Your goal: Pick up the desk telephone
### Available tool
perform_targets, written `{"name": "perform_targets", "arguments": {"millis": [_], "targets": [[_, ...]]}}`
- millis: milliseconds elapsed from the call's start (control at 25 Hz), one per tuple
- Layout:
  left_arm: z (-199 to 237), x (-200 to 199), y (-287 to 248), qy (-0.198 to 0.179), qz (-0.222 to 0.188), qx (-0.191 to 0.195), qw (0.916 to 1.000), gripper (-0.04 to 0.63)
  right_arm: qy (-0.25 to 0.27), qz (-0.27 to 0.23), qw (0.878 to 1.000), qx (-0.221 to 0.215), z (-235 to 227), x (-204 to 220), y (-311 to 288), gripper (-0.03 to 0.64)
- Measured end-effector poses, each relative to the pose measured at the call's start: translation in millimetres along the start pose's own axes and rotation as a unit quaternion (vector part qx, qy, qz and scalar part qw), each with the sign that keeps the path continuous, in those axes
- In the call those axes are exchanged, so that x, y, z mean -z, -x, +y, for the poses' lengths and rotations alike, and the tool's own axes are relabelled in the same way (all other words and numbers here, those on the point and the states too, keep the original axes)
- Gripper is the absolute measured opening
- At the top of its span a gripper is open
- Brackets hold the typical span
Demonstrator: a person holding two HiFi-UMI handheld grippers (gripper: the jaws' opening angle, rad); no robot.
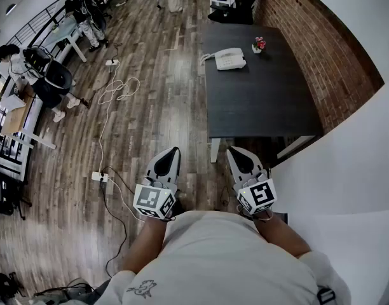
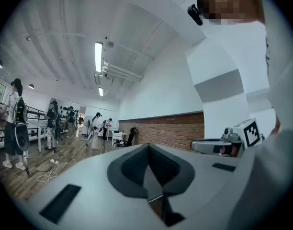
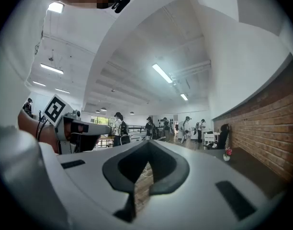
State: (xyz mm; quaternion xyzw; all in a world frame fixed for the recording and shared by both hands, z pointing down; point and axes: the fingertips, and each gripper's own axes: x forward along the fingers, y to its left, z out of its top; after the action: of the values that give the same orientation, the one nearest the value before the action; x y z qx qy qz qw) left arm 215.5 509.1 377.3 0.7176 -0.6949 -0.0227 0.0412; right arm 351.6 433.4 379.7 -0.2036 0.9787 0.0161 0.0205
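Left gripper [image 1: 173,151] and right gripper [image 1: 233,151] level, jaws closed.

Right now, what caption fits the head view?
Both shut, the left gripper and right gripper hover short of the dark table bearing the white telephone.

Dark table [image 1: 258,100] on wood floor [image 1: 163,94], bearing a white telephone [image 1: 230,59] at its far left edge; a flower pot [image 1: 259,45] stands near it, apart.
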Motion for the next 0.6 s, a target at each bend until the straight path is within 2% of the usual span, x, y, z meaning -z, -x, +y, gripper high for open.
{"name": "perform_targets", "arguments": {"millis": [600], "targets": [[53.6,3.2,-4.6,0.011,0.006,-0.004,0.9999,0.011,0.004,0.013,1.0,-0.002,13.8,8.0,-47.0,0.003]]}}
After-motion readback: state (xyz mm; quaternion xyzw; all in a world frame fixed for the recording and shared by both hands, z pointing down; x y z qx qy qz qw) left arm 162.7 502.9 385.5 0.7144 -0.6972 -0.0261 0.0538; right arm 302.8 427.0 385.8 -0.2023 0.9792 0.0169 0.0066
